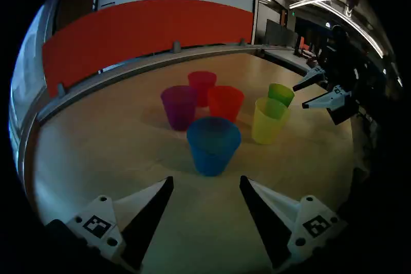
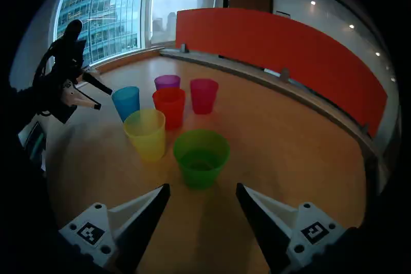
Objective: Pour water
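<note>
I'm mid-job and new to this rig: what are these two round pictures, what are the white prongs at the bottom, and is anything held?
No robot: a person carries a hand-held gripper in each hand, with a fisheye camera riding on each. The left gripper view looks along the left hand-held gripper; the prongs are its two fingers, open and empty. The right gripper view does the same for the right hand-held gripper, also open and empty. On the wooden table stand six upright cups: blue cup, purple cup, magenta cup, orange-red cup, yellow cup, green cup. The blue cup is nearest the left one, the green cup nearest the right.
</note>
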`<state>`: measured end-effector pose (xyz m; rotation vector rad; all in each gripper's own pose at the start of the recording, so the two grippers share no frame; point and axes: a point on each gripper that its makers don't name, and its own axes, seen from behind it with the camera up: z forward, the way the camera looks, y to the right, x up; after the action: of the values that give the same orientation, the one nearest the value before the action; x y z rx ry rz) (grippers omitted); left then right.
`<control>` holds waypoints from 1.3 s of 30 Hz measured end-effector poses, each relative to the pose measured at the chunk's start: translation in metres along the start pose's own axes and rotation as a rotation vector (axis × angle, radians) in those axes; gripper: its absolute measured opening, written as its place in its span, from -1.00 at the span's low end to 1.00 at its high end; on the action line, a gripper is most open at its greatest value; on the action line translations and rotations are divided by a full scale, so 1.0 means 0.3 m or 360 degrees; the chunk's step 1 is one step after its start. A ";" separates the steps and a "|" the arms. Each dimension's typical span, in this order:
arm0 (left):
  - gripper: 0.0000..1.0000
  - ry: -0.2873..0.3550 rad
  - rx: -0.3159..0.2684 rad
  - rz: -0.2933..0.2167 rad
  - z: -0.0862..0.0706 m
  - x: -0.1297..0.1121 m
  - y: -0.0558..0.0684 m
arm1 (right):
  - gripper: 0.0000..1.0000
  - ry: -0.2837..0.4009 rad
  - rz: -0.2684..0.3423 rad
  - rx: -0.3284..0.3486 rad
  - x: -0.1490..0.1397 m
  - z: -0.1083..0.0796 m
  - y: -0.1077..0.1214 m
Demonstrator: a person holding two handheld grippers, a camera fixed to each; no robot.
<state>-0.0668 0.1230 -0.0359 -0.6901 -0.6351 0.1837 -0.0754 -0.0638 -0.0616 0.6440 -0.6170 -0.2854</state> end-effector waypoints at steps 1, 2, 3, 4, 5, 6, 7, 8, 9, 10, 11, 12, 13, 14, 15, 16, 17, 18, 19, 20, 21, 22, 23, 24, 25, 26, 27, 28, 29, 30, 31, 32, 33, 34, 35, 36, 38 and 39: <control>0.92 0.0010 0.0011 -0.0010 -0.007 0.000 -0.002 | 1.00 0.0008 0.0004 -0.0011 0.000 -0.011 0.003; 0.92 0.0020 0.0022 -0.0022 -0.015 0.001 -0.005 | 1.00 0.0017 0.0009 -0.0024 0.000 -0.023 0.006; 0.92 0.0032 0.0033 -0.0029 -0.023 0.002 -0.008 | 1.00 0.0029 0.0016 -0.0036 0.002 -0.033 0.009; 0.92 0.0046 0.0045 -0.0032 -0.031 0.005 -0.010 | 1.00 0.0044 0.0024 -0.0050 0.007 -0.042 0.012; 0.92 0.0062 0.0058 -0.0036 -0.040 0.009 -0.012 | 1.00 0.0061 0.0034 -0.0065 0.013 -0.053 0.015; 0.92 0.0078 0.0072 -0.0039 -0.048 0.011 -0.015 | 1.00 0.0079 0.0044 -0.0076 0.019 -0.063 0.016; 0.92 0.0094 0.0088 -0.0040 -0.055 0.014 -0.020 | 1.00 0.0100 0.0057 -0.0084 0.027 -0.072 0.016; 0.92 0.0112 0.0106 -0.0042 -0.063 0.016 -0.025 | 1.00 0.0124 0.0071 -0.0093 0.036 -0.082 0.015; 0.92 0.0128 0.0124 -0.0044 -0.071 0.019 -0.031 | 1.00 0.0145 0.0083 -0.0102 0.045 -0.090 0.015; 0.92 0.0143 0.0144 -0.0048 -0.078 0.021 -0.038 | 1.00 0.0165 0.0094 -0.0114 0.053 -0.098 0.017; 0.92 0.0160 0.0166 -0.0052 -0.087 0.024 -0.046 | 1.00 0.0188 0.0107 -0.0127 0.062 -0.107 0.018; 0.92 0.0175 0.0184 -0.0057 -0.094 0.026 -0.052 | 1.00 0.0209 0.0117 -0.0140 0.070 -0.114 0.020; 0.92 0.0191 0.0200 -0.0065 -0.101 0.030 -0.058 | 1.00 0.0231 0.0126 -0.0154 0.080 -0.120 0.023; 0.92 0.0209 0.0218 -0.0073 -0.109 0.033 -0.064 | 1.00 0.0255 0.0137 -0.0170 0.090 -0.127 0.026; 0.92 0.0225 0.0233 -0.0081 -0.115 0.037 -0.070 | 1.00 0.0277 0.0146 -0.0183 0.099 -0.133 0.029; 0.92 0.0242 0.0247 -0.0090 -0.120 0.040 -0.075 | 1.00 0.0299 0.0155 -0.0197 0.109 -0.138 0.032; 0.92 0.0260 0.0263 -0.0099 -0.126 0.044 -0.081 | 1.00 0.0324 0.0164 -0.0213 0.119 -0.145 0.035; 0.92 0.0278 0.0280 -0.0107 -0.133 0.049 -0.087 | 1.00 0.0346 0.0173 -0.0228 0.129 -0.150 0.039; 0.92 0.0298 0.0300 -0.0113 -0.140 0.055 -0.094 | 1.00 0.0368 0.0182 -0.0244 0.138 -0.154 0.045; 0.92 0.0319 0.0323 -0.0119 -0.149 0.061 -0.103 | 1.00 0.0392 0.0191 -0.0263 0.149 -0.159 0.051; 0.92 0.0339 0.0343 -0.0125 -0.157 0.067 -0.110 | 1.00 0.0415 0.0201 -0.0280 0.159 -0.165 0.057; 0.92 0.0360 0.0362 -0.0132 -0.166 0.073 -0.116 | 1.00 0.0440 0.0212 -0.0298 0.169 -0.171 0.063; 0.92 0.0383 0.0383 -0.0139 -0.175 0.080 -0.124 | 1.00 0.0468 0.0224 -0.0317 0.182 -0.177 0.069; 0.92 0.0403 0.0401 -0.0146 -0.184 0.087 -0.130 | 1.00 0.0493 0.0234 -0.0334 0.192 -0.183 0.075; 0.92 0.0422 0.0417 -0.0153 -0.192 0.094 -0.135 | 1.00 0.0517 0.0245 -0.0351 0.202 -0.189 0.081; 0.92 0.0443 0.0436 -0.0161 -0.201 0.102 -0.141 | 1.00 0.0545 0.0258 -0.0369 0.213 -0.196 0.088; 0.92 0.0464 0.0455 -0.0168 -0.210 0.109 -0.148 | 1.00 0.0569 0.0268 -0.0387 0.221 -0.202 0.095; 0.92 0.0486 0.0478 -0.0175 -0.220 0.117 -0.155 | 1.00 0.0592 0.0277 -0.0404 0.227 -0.207 0.102; 0.92 0.0510 0.0504 -0.0182 -0.232 0.126 -0.163 | 1.00 0.0618 0.0288 -0.0424 0.234 -0.212 0.111; 0.92 0.0533 0.0527 -0.0188 -0.243 0.134 -0.170 | 1.00 0.0640 0.0299 -0.0446 0.240 -0.216 0.120; 0.92 0.0556 0.0551 -0.0193 -0.254 0.142 -0.176 | 1.00 0.0661 0.0311 -0.0471 0.246 -0.221 0.132; 0.92 0.0582 0.0577 -0.0198 -0.267 0.151 -0.182 | 1.00 0.0684 0.0325 -0.0499 0.252 -0.226 0.146; 0.92 0.0604 0.0597 -0.0203 -0.277 0.160 -0.187 | 1.00 0.0706 0.0335 -0.0524 0.257 -0.231 0.157; 0.92 0.0624 0.0613 -0.0207 -0.286 0.167 -0.190 | 1.00 0.0729 0.0344 -0.0549 0.263 -0.237 0.168; 0.92 0.0648 0.0632 -0.0212 -0.296 0.176 -0.194 | 1.00 0.0755 0.0354 -0.0577 0.269 -0.243 0.180; 0.92 0.0666 0.0646 -0.0215 -0.303 0.183 -0.196 | 1.00 0.0775 0.0360 -0.0602 0.273 -0.248 0.190; 0.92 0.0699 0.0671 -0.0218 -0.312 0.194 -0.197 | 0.99 0.0812 0.0368 -0.0655 0.282 -0.258 0.209; 0.92 0.0715 0.0683 -0.0218 -0.316 0.200 -0.198 | 1.00 0.0829 0.0368 -0.0681 0.287 -0.265 0.218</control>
<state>0.0353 0.0483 -0.0248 -0.2549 -0.1968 0.0310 0.0451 -0.0130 -0.0318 0.2112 -0.1154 -0.0219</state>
